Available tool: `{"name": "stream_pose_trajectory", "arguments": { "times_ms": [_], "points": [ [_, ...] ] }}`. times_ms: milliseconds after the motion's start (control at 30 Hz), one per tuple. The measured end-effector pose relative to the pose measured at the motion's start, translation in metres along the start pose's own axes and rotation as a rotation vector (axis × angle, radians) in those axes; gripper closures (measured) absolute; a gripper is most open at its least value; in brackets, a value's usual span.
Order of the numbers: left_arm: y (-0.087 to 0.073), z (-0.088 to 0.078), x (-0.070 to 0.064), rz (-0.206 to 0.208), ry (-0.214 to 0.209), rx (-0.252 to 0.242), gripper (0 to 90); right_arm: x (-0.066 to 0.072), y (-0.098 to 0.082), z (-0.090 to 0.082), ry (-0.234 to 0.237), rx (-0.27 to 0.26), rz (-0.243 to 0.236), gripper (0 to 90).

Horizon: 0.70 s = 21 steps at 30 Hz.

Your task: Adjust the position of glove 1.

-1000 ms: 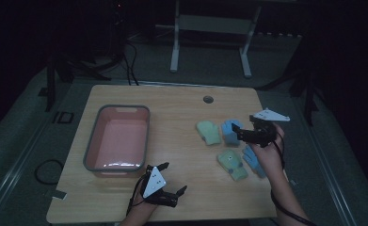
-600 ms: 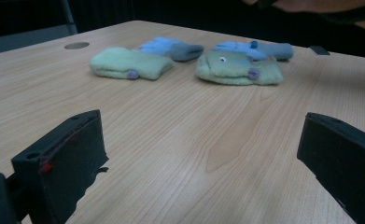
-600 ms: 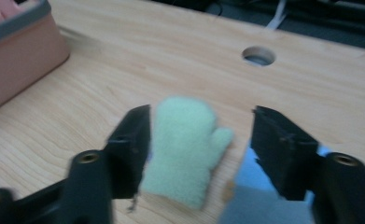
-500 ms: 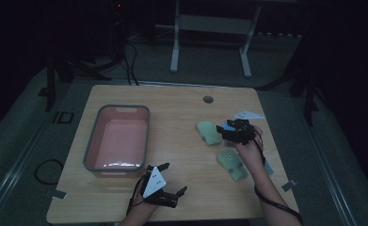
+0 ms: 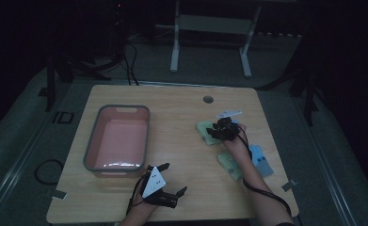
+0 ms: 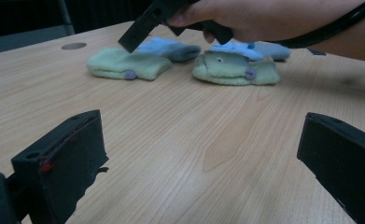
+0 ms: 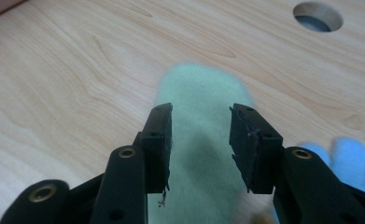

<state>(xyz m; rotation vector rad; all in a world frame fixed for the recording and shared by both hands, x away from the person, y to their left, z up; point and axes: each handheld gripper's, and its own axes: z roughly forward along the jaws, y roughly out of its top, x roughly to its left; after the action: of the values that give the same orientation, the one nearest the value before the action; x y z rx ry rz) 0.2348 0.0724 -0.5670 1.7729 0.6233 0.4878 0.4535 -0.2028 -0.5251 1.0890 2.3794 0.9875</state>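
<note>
My right gripper (image 7: 200, 140) angles down over the far green sock (image 7: 203, 154), jaws parted astride it. My left gripper (image 5: 165, 186) rests spread wide, well short of it.

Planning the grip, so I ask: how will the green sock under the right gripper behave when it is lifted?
The green sock looks fuzzy and lies flat on the table, so it will probably hang limp and fold. It seems light. Its soft pile should resist slipping between the right gripper, whose jaws stand open around it.
</note>
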Motion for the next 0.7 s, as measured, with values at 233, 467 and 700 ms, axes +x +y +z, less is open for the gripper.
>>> {"name": "stream_pose_trajectory", "arguments": {
  "times_ms": [233,467,700],
  "points": [
    [0.0,0.0,-0.001,0.006,-0.001,0.001,1.2,-0.003,-0.004,0.024,0.005,0.054,-0.024,60.7],
    [0.0,0.0,-0.001,0.004,-0.003,-0.001,1.2,0.002,-0.004,0.026,-0.021,0.051,-0.002,73.1],
    [0.0,0.0,-0.001,0.002,-0.016,-0.005,1.2,0.008,-0.001,0.029,-0.07,0.053,0.087,81.7]
  ]
}}
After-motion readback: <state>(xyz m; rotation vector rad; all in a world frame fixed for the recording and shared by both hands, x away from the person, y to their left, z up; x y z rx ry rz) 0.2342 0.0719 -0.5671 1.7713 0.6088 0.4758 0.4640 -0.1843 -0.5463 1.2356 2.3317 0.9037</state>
